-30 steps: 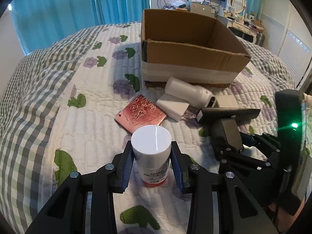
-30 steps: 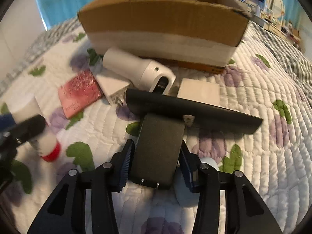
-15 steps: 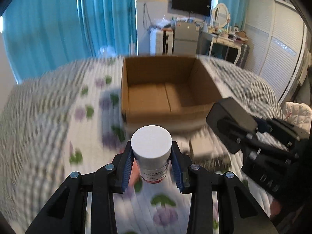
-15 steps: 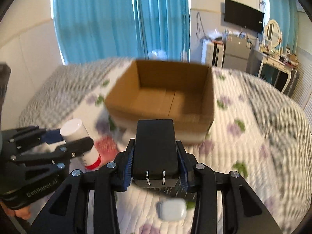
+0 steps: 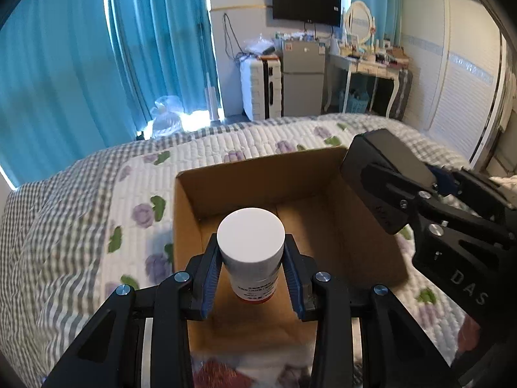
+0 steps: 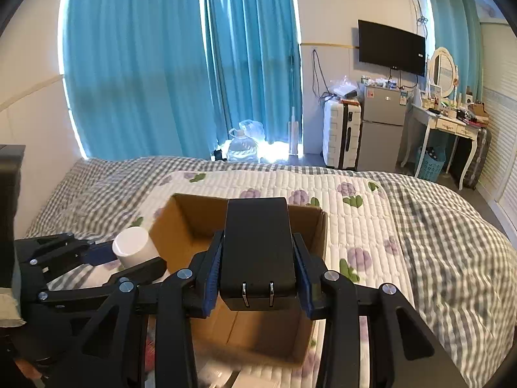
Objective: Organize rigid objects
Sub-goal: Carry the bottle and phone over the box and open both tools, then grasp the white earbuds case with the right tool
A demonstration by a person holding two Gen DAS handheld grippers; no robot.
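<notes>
Left tool [image 5: 252, 276] clamped on white-capped bottle [image 5: 251, 252], right tool [image 6: 258, 278] gripping black two-pronged charger [image 6: 257, 252], above open cardboard box [image 5: 190, 207]

Two wrist fisheyes, both raised above the bed and aimed over the open box toward the far wall.

The left view looks forward and down along its fingers; the box [image 5: 258, 258] fills the near centre, close below, and the right gripper [image 5: 416, 190] enters from the right. The right view sits to the right of it, tilted less steeply, so more of the far curtains [image 6: 181, 64] and the TV [image 6: 391, 47] shows; the box [image 6: 245, 291] lies close beneath and the left gripper [image 6: 135, 260] enters from the left. Both views share the box, the quilt [image 5: 97, 220] [image 6: 387, 226], the curtains [image 5: 97, 64], TV [image 5: 305, 0], fridge [image 5: 302, 74] [image 6: 381, 129] and each other's gripper.
</notes>
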